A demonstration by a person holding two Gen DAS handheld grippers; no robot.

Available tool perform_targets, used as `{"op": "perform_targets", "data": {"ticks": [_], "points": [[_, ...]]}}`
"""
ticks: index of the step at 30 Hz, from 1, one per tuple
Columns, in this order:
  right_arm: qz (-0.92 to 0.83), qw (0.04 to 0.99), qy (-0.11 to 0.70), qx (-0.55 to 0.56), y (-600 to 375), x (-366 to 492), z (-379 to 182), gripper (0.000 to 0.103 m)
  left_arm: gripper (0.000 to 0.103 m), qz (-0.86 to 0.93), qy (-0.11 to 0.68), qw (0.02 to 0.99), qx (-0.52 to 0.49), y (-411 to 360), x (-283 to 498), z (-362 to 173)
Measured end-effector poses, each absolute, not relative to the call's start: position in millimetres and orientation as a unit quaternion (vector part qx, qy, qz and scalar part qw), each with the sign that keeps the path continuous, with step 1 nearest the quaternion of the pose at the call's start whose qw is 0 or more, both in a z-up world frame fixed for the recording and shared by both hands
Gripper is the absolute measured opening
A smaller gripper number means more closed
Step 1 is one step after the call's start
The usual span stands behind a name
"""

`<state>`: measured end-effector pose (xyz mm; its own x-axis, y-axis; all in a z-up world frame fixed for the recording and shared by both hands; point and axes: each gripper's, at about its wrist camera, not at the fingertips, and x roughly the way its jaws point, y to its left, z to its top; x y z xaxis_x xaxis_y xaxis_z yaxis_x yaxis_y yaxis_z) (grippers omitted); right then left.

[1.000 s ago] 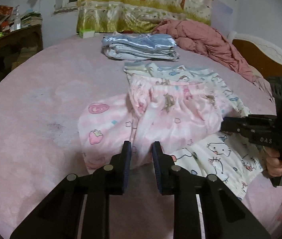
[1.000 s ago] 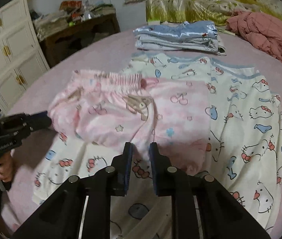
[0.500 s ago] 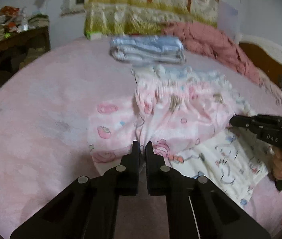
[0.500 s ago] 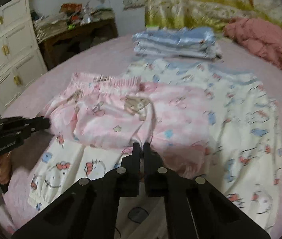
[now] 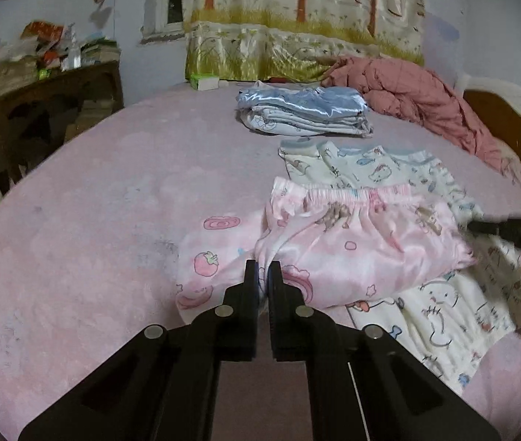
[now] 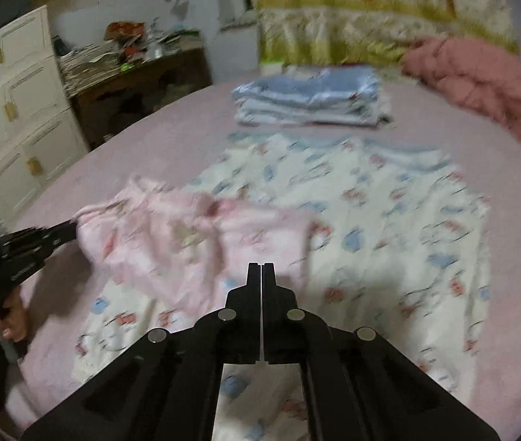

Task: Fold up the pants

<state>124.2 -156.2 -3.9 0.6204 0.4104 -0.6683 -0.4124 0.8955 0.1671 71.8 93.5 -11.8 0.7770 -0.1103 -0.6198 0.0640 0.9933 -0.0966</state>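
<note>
A pink bed (image 5: 76, 220) fills both views. On it, from centre toward 3 o'clock in the right wrist view, lies a cream cartoon-print garment (image 6: 389, 228); the pink pants (image 5: 352, 250) rest partly on top of it, at 9 o'clock from its middle. At 12 o'clock sits a folded blue stack (image 5: 304, 114), with a rumpled rose quilt (image 5: 425, 103) at 2 o'clock. The left gripper (image 5: 263, 275) has its jaws pinched narrow on a fold of the pants; the right gripper (image 6: 261, 275) is likewise clamped on the pants' near edge
</note>
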Motion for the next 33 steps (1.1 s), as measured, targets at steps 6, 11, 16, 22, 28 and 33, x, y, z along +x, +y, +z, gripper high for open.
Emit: {"op": "perform_targets", "data": {"ticks": [6,11,16,22,28,33], "points": [[0.293,0.867,0.402,-0.006,-134.1,98.4,-18.7,0.018,0.004,-0.056,0.344,0.934,-0.074,104.4,72.9,-15.1],[0.244,0.879,0.407,-0.045,-110.7,103.0,-39.0,0.019,0.004,-0.055,0.338,0.937,-0.072,102.6,69.1,-11.8],[0.209,0.888,0.408,-0.025,-113.2,117.5,-45.3,0.019,0.004,-0.059,0.337,0.936,-0.086,106.9,68.5,-9.3],[0.2,0.907,0.367,-0.046,-110.6,107.6,-35.9,0.0,0.004,-0.036,0.327,0.942,-0.06,102.3,66.0,-8.6],[0.156,0.932,0.321,-0.059,-123.1,93.5,-5.6,0.0,0.004,-0.024,0.317,0.948,-0.016,87.9,55.6,-6.7],[0.12,0.932,0.337,-0.064,-131.3,98.3,-12.1,0.0,0.004,-0.02,0.339,0.941,-0.006,86.8,48.4,-20.3]]}}
